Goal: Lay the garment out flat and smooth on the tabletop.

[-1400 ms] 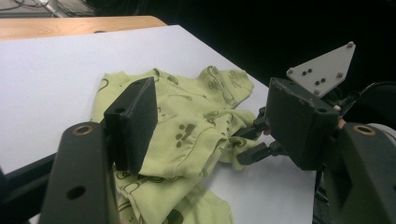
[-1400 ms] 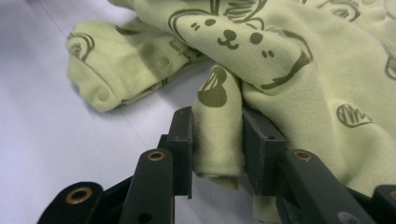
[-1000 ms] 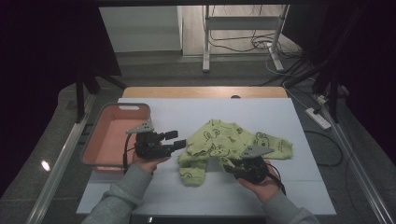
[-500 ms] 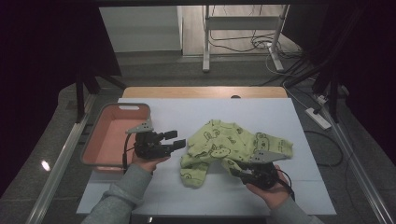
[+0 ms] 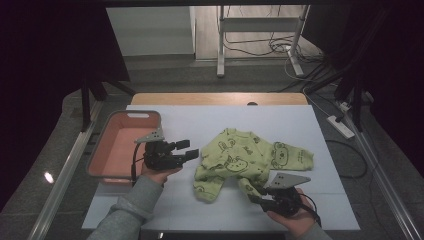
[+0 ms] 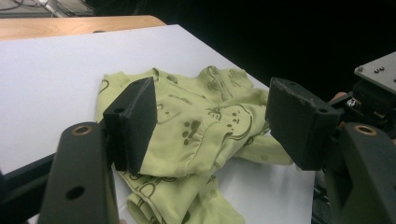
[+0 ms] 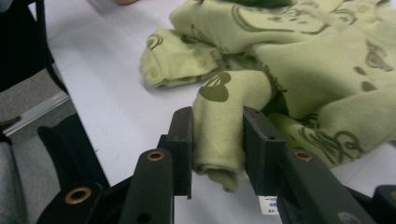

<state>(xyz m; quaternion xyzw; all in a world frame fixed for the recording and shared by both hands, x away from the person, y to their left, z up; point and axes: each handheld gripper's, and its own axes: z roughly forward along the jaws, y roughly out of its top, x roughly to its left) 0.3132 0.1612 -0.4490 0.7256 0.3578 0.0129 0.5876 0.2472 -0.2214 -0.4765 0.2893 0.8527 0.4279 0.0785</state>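
While our right gripper point(image 7: 217, 140) clamps one garment point(image 5: 250, 157), we count one pink tray point(image 5: 102, 150); left gripper point(image 5: 192, 150) open. Garment: crumpled, lime-green, dark animal prints.

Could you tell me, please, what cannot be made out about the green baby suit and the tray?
- Baby suit: crumpled, its underside and folded parts hidden, high view.
- Pink tray: near corner covered by the left tool.
- Printed figures: too small to identify in the high view.
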